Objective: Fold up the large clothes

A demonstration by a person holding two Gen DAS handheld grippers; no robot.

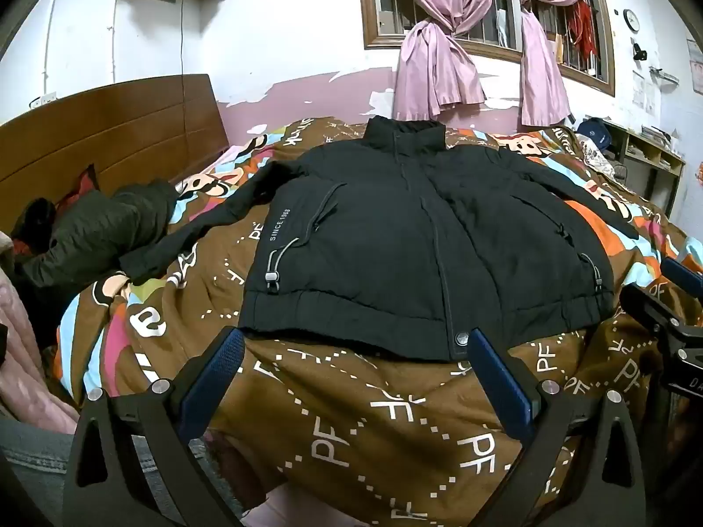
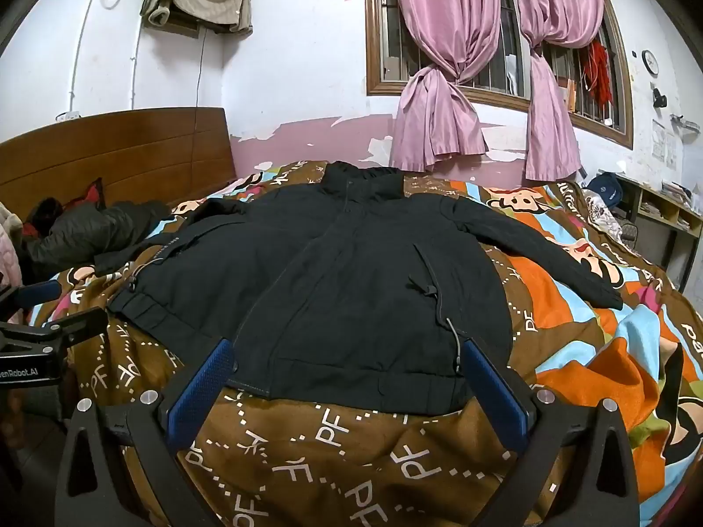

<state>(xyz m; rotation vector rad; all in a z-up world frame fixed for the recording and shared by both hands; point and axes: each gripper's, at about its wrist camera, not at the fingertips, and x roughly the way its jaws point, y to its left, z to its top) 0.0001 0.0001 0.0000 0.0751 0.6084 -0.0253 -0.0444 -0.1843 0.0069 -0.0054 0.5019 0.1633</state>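
A black zip jacket (image 1: pixel 395 237) lies flat and face up on the bed, collar toward the far wall, both sleeves spread out. It also shows in the right wrist view (image 2: pixel 351 281). My left gripper (image 1: pixel 356 342) is open and empty, its blue pads just short of the jacket's hem. My right gripper (image 2: pixel 347 355) is open and empty, its fingertips at the hem's right half. The right gripper also shows at the right edge of the left wrist view (image 1: pixel 668 307).
A brown patterned quilt (image 1: pixel 351 417) covers the bed. A second dark jacket (image 1: pixel 96 228) lies bunched at the left by the wooden headboard (image 1: pixel 110 131). Pink curtains (image 1: pixel 439 70) hang on the far wall. A shelf (image 1: pixel 650 158) stands at the right.
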